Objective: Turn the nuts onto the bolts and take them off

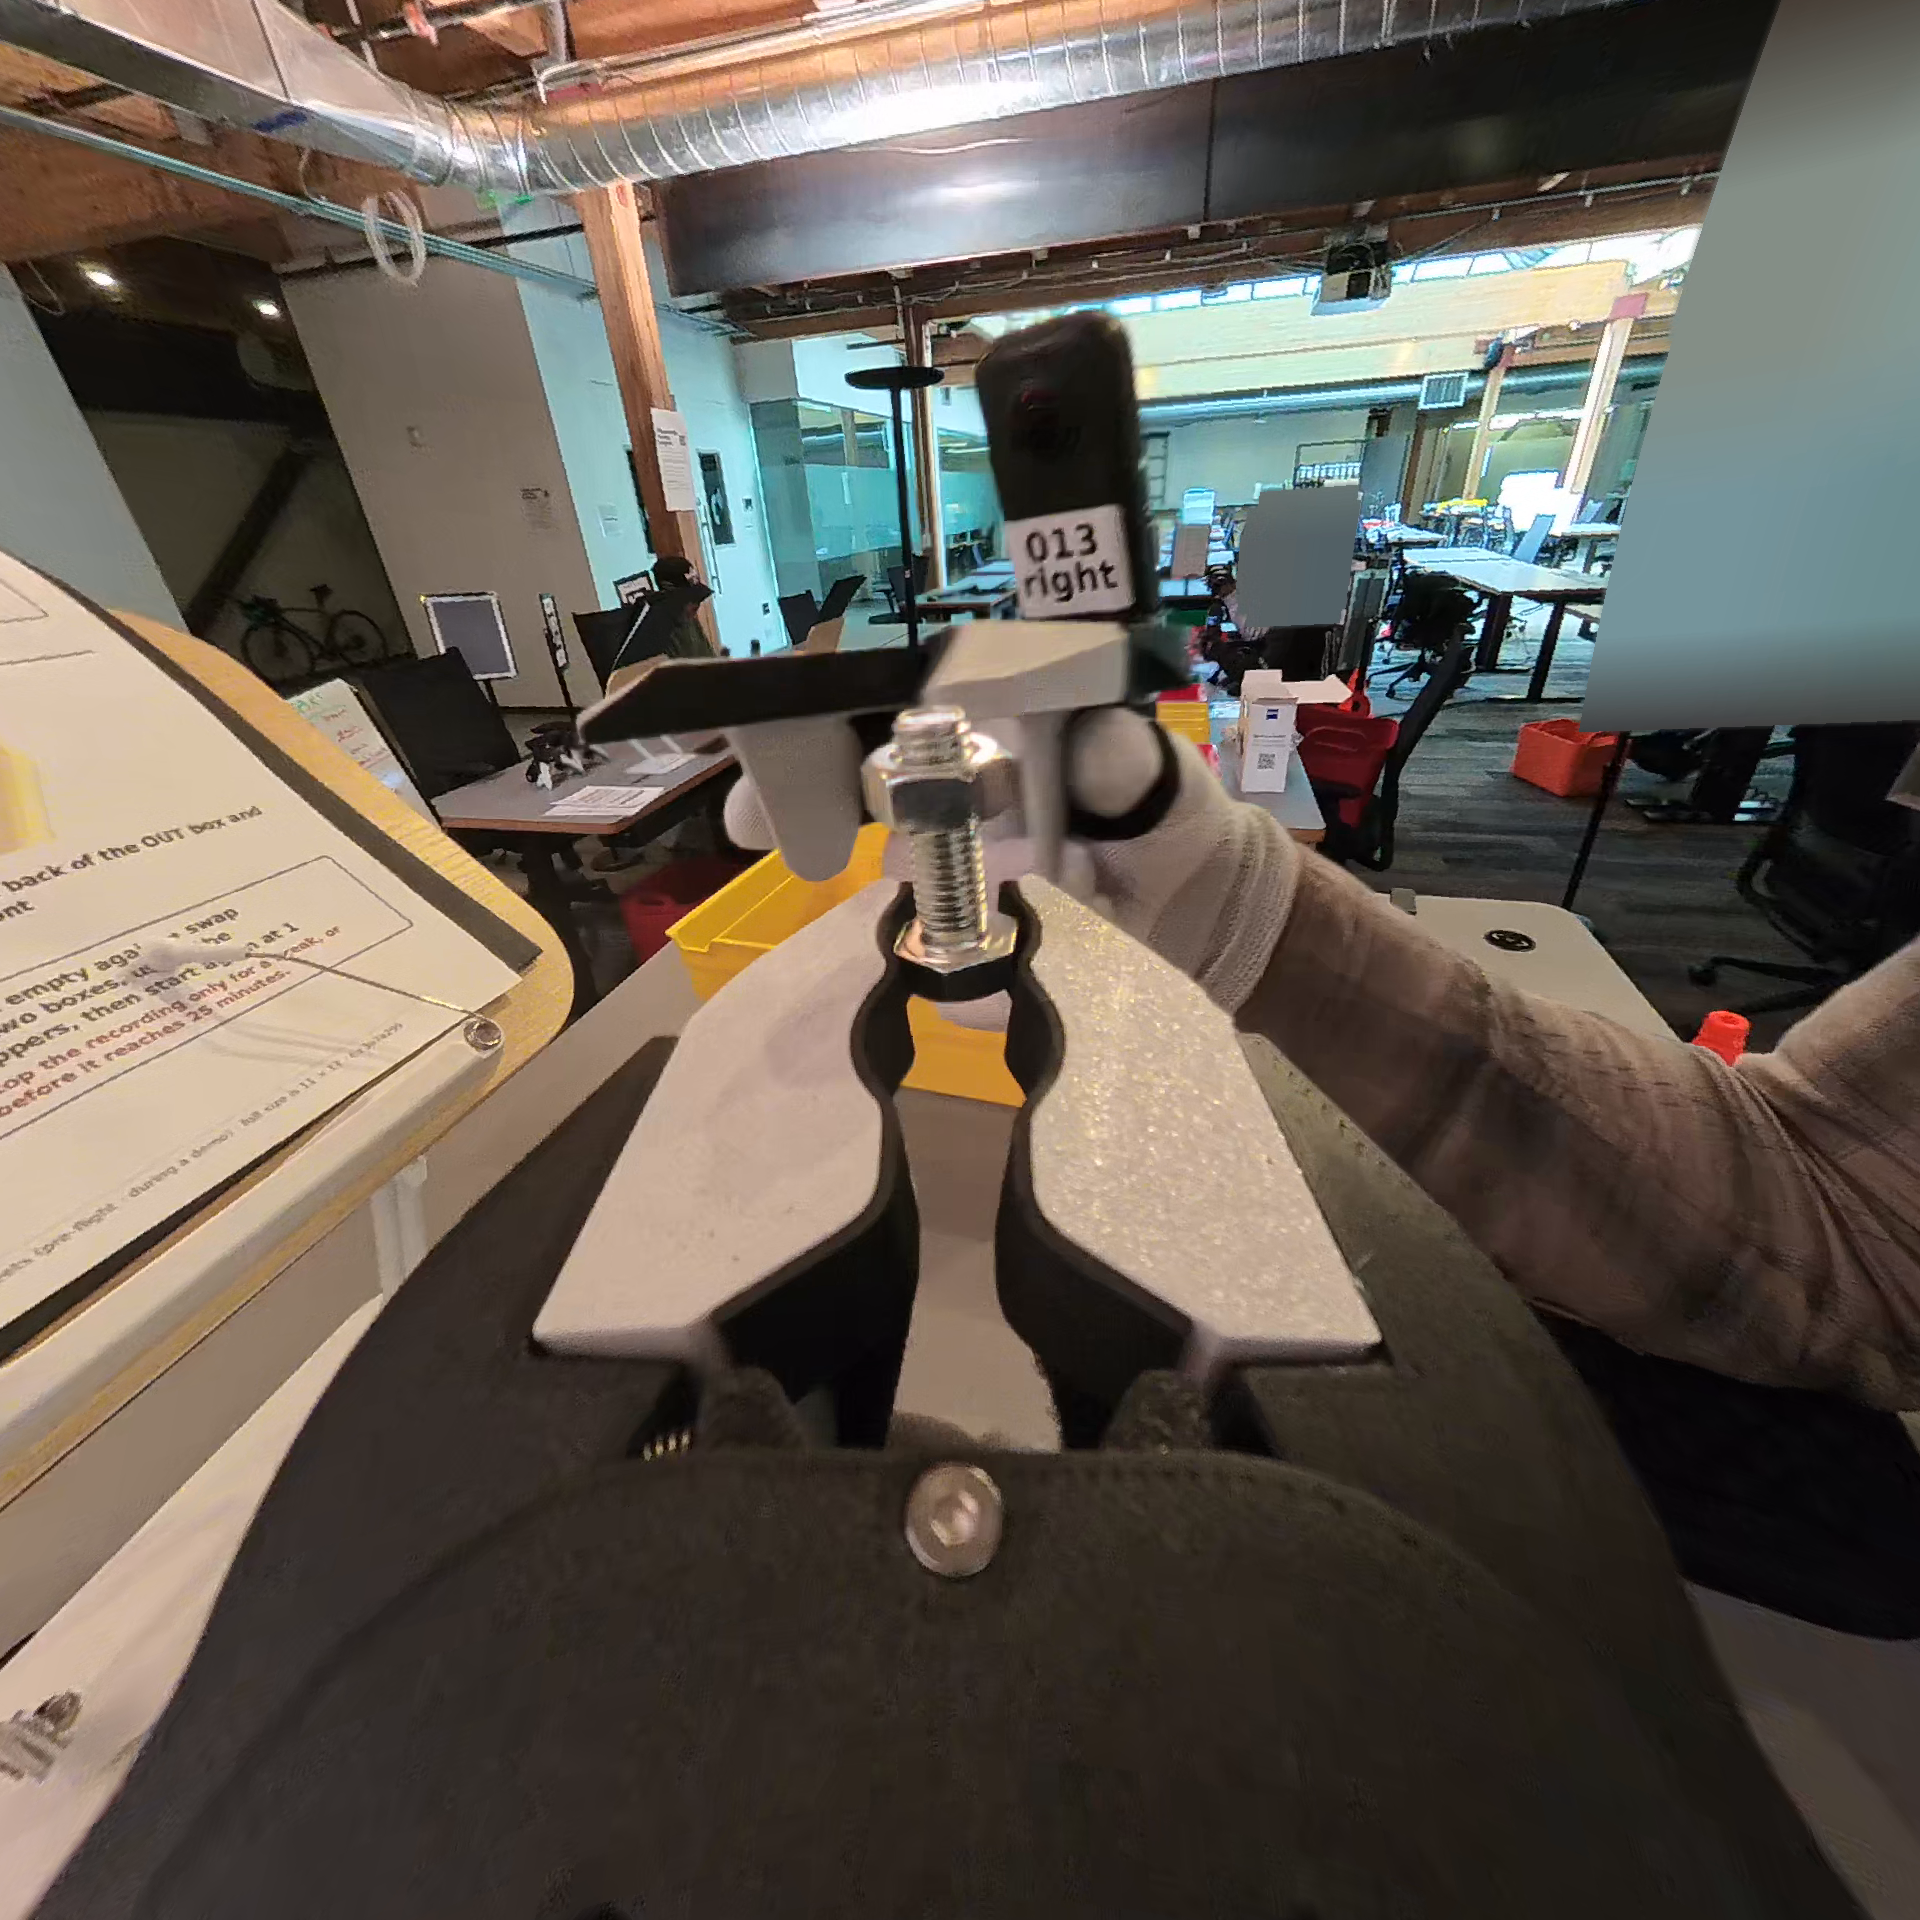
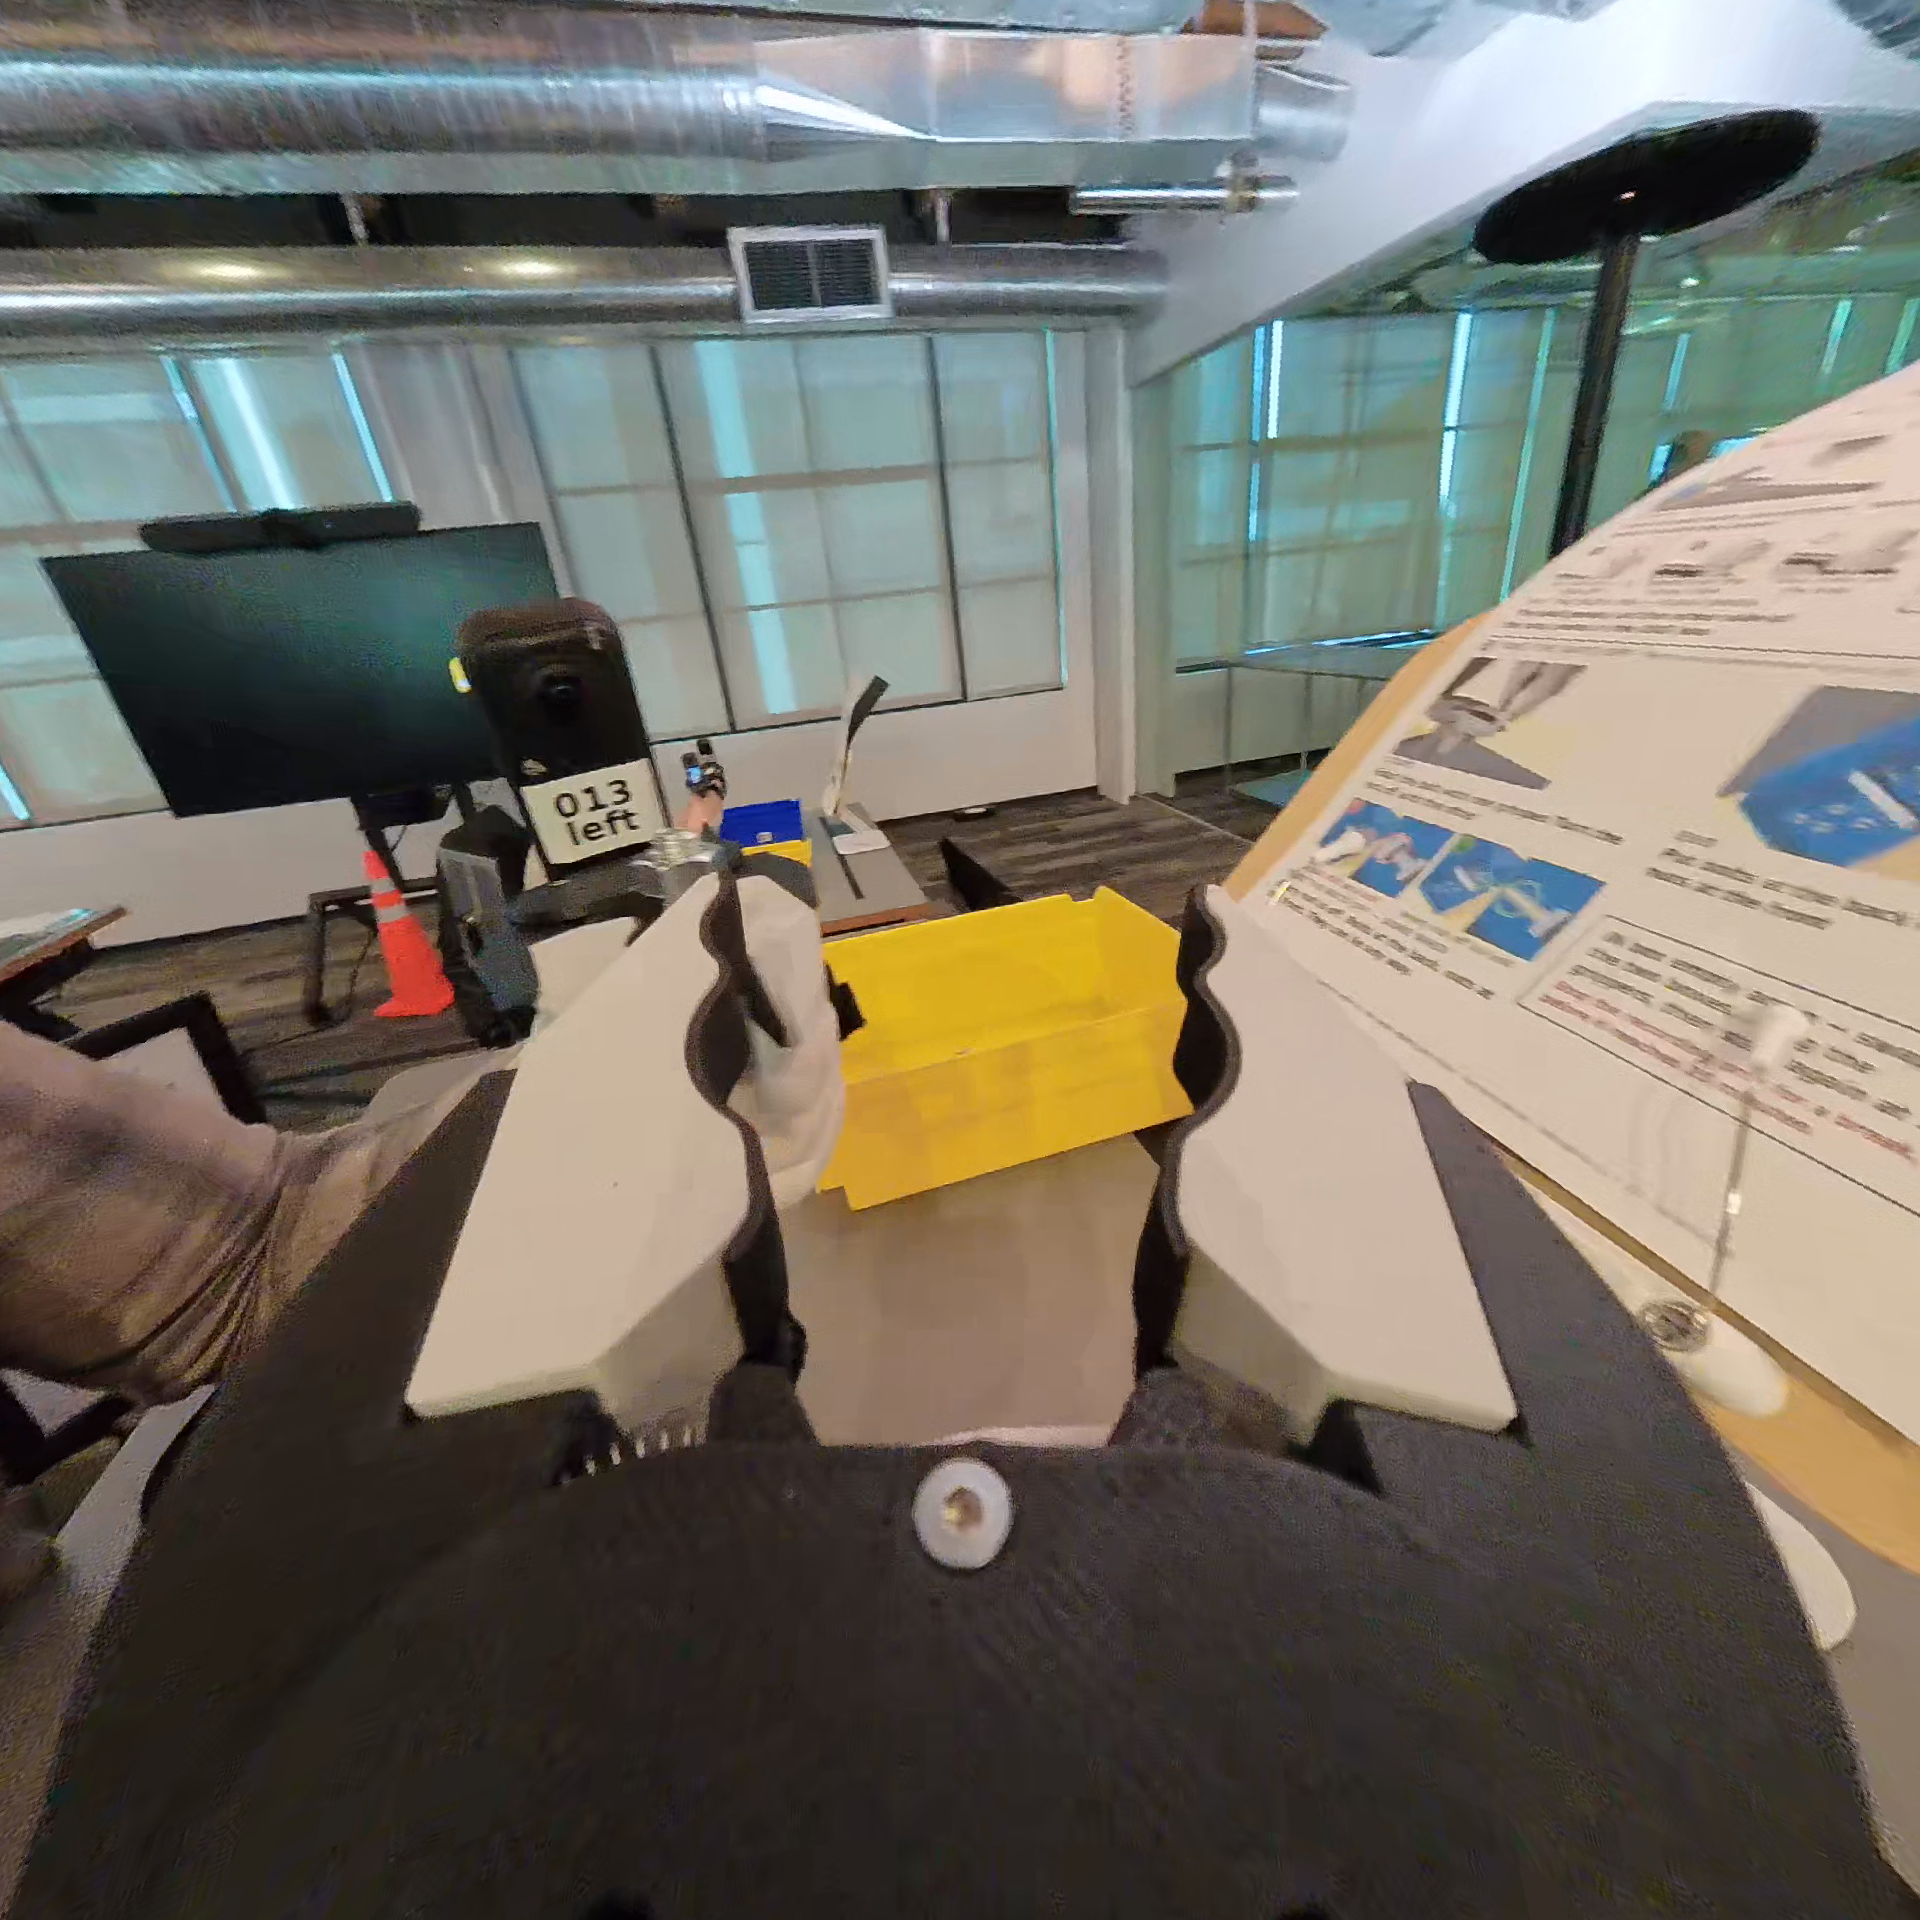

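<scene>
Our left claw (image 1: 951, 961) was clenched on the hex head of the bolt (image 1: 943, 883), which stood upright with the nut (image 1: 940, 795) threaded near its top. Behind the nut we saw our right claw (image 2: 961, 997) released, its fingers spread wide, and beyond lay the yellow bin (image 2: 997, 1029) on the table (image 2: 956, 1278).

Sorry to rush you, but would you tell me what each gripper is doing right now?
Left gripper: shut on the silver threaded steel bolt, at its head.
Right gripper: open, holding nothing.
</scene>
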`<state>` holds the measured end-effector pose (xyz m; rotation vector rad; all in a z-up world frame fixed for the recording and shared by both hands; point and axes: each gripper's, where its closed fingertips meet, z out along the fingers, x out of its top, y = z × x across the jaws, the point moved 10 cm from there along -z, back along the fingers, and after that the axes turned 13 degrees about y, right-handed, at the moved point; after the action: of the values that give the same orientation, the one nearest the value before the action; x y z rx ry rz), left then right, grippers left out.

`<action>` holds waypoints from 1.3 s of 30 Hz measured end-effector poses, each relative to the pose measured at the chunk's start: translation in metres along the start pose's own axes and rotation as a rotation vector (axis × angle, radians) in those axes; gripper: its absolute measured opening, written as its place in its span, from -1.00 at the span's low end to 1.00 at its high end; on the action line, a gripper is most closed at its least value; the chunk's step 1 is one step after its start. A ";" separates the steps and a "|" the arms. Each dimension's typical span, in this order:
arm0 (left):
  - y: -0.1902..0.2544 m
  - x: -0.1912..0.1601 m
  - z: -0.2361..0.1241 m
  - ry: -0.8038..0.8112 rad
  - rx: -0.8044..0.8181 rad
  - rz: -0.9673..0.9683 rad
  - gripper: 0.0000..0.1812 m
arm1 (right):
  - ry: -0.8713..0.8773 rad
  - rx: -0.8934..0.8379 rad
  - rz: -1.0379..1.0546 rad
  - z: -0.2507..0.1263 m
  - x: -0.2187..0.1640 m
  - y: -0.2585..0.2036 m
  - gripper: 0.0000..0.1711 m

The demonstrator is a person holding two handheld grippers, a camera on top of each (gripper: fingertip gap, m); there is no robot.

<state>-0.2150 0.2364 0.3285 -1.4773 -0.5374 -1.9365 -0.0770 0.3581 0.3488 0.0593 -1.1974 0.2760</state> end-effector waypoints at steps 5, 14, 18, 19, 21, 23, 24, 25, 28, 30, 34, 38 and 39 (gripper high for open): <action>-0.001 -0.005 0.003 -0.018 0.016 -0.004 -0.84 | -0.076 0.047 -0.075 0.019 -0.007 -0.019 0.05; -0.003 -0.003 0.001 -0.028 0.032 0.001 -0.84 | -0.006 -0.033 -0.034 -0.003 0.001 0.002 -0.04; -0.006 -0.008 0.003 -0.045 0.050 -0.026 -0.84 | -0.061 0.022 -0.100 0.018 -0.004 -0.017 0.06; -0.006 -0.008 0.003 -0.044 0.048 -0.025 -0.84 | -0.049 0.022 -0.092 0.018 -0.004 -0.016 0.05; -0.006 -0.007 0.002 -0.040 0.048 -0.028 -0.84 | -0.049 -0.027 -0.066 0.013 -0.005 -0.006 0.07; -0.006 -0.004 0.000 -0.024 0.037 -0.035 -0.84 | -0.061 -0.168 -0.070 0.000 -0.004 0.013 -0.14; -0.006 -0.003 0.000 -0.020 0.046 -0.040 -0.84 | -0.086 -0.183 -0.059 -0.005 -0.007 0.019 -0.11; -0.007 -0.003 0.000 -0.030 0.056 -0.039 -0.84 | -0.076 -0.161 -0.038 -0.007 -0.006 0.019 -0.05; -0.009 -0.008 0.002 -0.044 0.069 -0.052 -0.84 | -0.074 -0.056 -0.058 0.006 -0.003 0.002 0.06; -0.009 -0.010 0.003 -0.056 0.067 -0.051 -0.84 | -0.084 -0.027 -0.076 0.015 -0.004 -0.006 0.07; -0.010 -0.010 0.002 -0.063 0.089 -0.045 -0.84 | -0.084 -0.102 -0.037 0.007 -0.004 0.012 0.07; -0.009 -0.006 0.000 -0.047 0.075 -0.041 -0.84 | -0.052 -0.128 -0.050 -0.008 0.005 0.018 0.01; -0.009 -0.006 0.001 -0.043 0.069 -0.044 -0.84 | -0.054 -0.113 -0.061 -0.006 0.007 0.014 0.01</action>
<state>-0.2196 0.2445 0.3235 -1.4773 -0.6547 -1.9041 -0.0729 0.3742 0.3512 0.0049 -1.2603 0.1536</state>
